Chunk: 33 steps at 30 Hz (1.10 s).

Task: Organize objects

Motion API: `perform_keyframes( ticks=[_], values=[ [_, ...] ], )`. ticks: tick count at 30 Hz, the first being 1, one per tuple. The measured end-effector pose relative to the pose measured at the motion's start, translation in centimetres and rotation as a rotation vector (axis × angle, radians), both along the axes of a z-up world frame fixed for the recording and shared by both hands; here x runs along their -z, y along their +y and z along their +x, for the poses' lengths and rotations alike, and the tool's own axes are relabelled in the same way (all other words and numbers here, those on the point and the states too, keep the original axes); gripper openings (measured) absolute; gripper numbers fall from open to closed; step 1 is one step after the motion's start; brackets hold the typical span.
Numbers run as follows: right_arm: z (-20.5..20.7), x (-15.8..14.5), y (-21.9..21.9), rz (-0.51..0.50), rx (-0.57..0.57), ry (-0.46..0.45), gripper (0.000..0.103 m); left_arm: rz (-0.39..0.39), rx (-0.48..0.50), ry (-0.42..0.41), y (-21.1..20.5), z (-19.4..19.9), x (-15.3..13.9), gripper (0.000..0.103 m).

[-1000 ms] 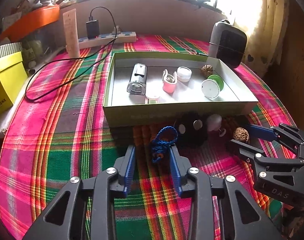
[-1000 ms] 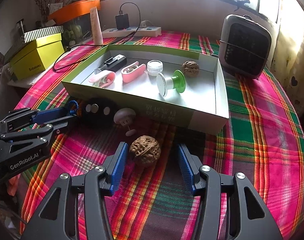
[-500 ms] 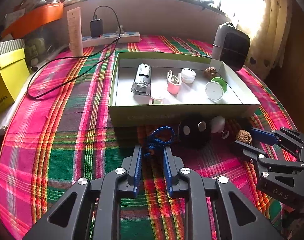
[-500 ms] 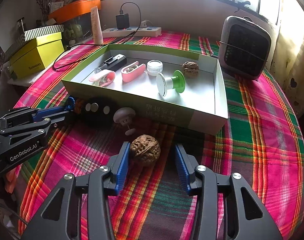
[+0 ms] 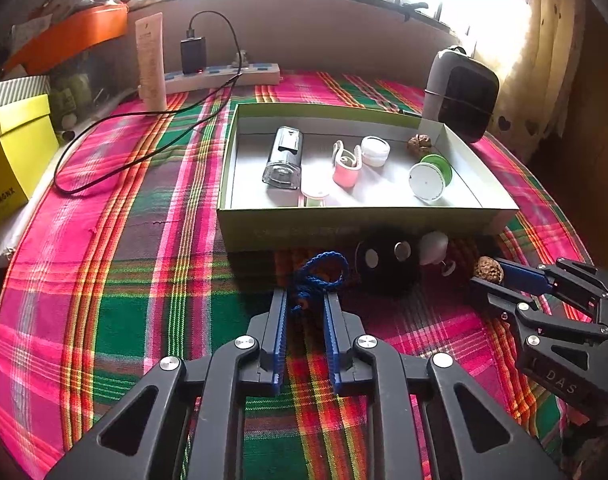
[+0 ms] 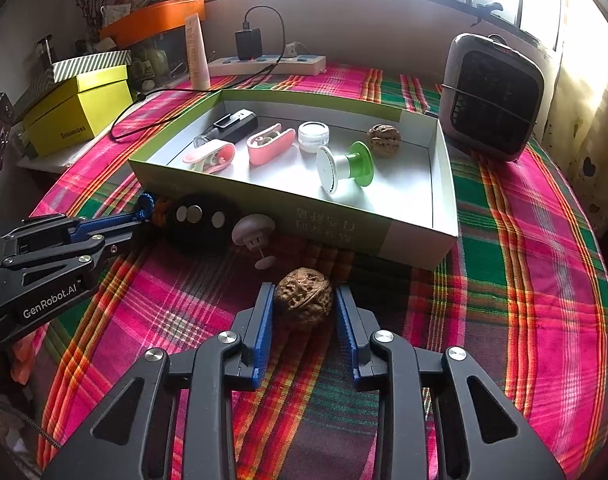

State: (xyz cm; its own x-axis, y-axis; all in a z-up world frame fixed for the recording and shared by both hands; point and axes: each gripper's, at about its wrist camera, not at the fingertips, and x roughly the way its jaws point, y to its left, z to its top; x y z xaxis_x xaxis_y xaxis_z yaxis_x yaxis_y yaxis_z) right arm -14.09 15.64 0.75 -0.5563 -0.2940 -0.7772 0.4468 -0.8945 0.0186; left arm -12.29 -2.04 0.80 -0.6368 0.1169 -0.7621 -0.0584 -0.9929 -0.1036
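Observation:
A green and white open box (image 5: 344, 224) (image 6: 384, 236) sits on the plaid tablecloth and holds several small items, among them a walnut (image 6: 384, 141) and a green spool (image 6: 346, 168). My left gripper (image 5: 307, 300) is shut on a blue cord (image 5: 318, 276) lying in front of the box. It shows from the side in the right wrist view (image 6: 137, 220). My right gripper (image 6: 301, 300) has its jaws close on both sides of a second walnut (image 6: 303, 300) on the cloth, with a small gap on the right side. The right gripper also shows in the left wrist view (image 5: 488, 276).
A black fuzzy ball with button eyes (image 5: 386, 264) (image 6: 199, 224) and a white mushroom-shaped piece (image 5: 434, 250) (image 6: 253, 232) lie between the grippers, against the box front. A grey fan heater (image 6: 492, 96), a power strip with cable (image 5: 223, 76) and a yellow box (image 6: 77, 114) stand around.
The left jaws have closed onto the blue cord. The right jaws have narrowed around the walnut on the cloth.

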Motion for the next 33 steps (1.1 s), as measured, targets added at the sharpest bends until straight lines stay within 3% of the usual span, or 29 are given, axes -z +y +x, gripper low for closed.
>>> perform_keyframes(
  ticks=[9,14,21,24,33],
  values=[
    [0.2,0.0,0.1,-0.006,-0.001,-0.002,0.030,0.015,0.016,-0.001,0.0,0.2,0.0,0.016],
    [0.2,0.0,0.2,-0.009,0.001,-0.004,0.030,-0.003,0.029,-0.001,0.3,-0.2,0.0,0.028],
    [0.2,0.0,0.1,-0.009,0.000,-0.004,0.030,-0.016,0.030,0.001,0.3,-0.7,0.0,0.027],
    [0.3,0.0,0.1,-0.007,-0.004,-0.003,0.030,-0.029,0.024,0.002,0.3,-0.7,0.0,0.019],
    [0.3,0.1,0.1,-0.006,-0.005,-0.003,0.030,-0.032,0.031,0.004,0.4,-0.6,-0.2,0.017]
  ],
)
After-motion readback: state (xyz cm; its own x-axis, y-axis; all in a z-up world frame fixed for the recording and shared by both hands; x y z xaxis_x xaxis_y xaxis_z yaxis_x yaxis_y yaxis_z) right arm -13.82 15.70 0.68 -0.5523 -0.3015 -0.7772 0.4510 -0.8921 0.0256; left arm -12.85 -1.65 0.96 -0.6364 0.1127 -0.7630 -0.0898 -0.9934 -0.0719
